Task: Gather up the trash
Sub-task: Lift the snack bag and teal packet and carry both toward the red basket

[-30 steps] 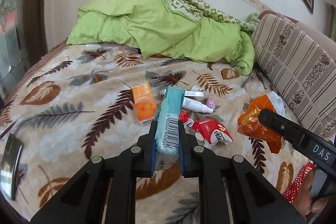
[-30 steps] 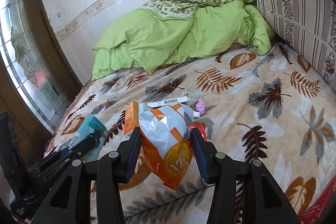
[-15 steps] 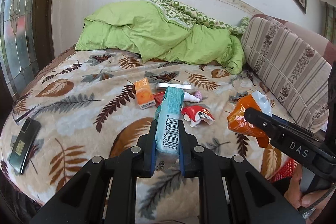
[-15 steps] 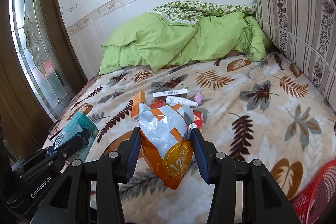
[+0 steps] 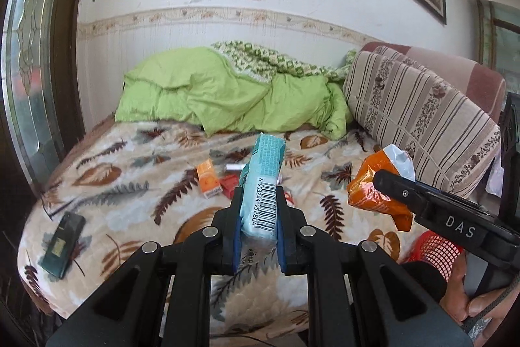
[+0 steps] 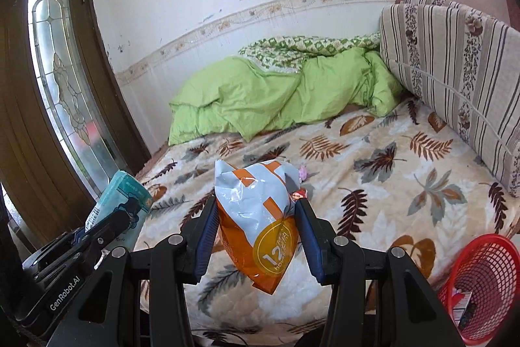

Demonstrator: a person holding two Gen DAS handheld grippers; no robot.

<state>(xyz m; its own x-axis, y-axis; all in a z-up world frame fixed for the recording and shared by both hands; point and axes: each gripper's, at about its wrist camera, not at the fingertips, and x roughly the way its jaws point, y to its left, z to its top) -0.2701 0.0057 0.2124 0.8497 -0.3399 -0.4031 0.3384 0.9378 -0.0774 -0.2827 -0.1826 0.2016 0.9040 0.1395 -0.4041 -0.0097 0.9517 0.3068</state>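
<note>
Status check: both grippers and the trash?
Left gripper shut on teal packet. Right gripper shut on orange bag. Red basket lower right, path clear.

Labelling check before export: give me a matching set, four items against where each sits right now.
Items:
1. teal packet
2. orange snack bag
3. dark phone
4. red basket

Places:
A. flat on the blanket, near its edge
B. in the right tongs
C. beside the bed, low
D. in the left tongs

Pairs: 1-D, 2-B, 3-A, 4-C

Teal barcoded packet (image 5: 262,184) upright between fingers, crumpled orange-white bag (image 6: 256,226) likewise, red mesh basket (image 6: 481,278) bedside
</note>
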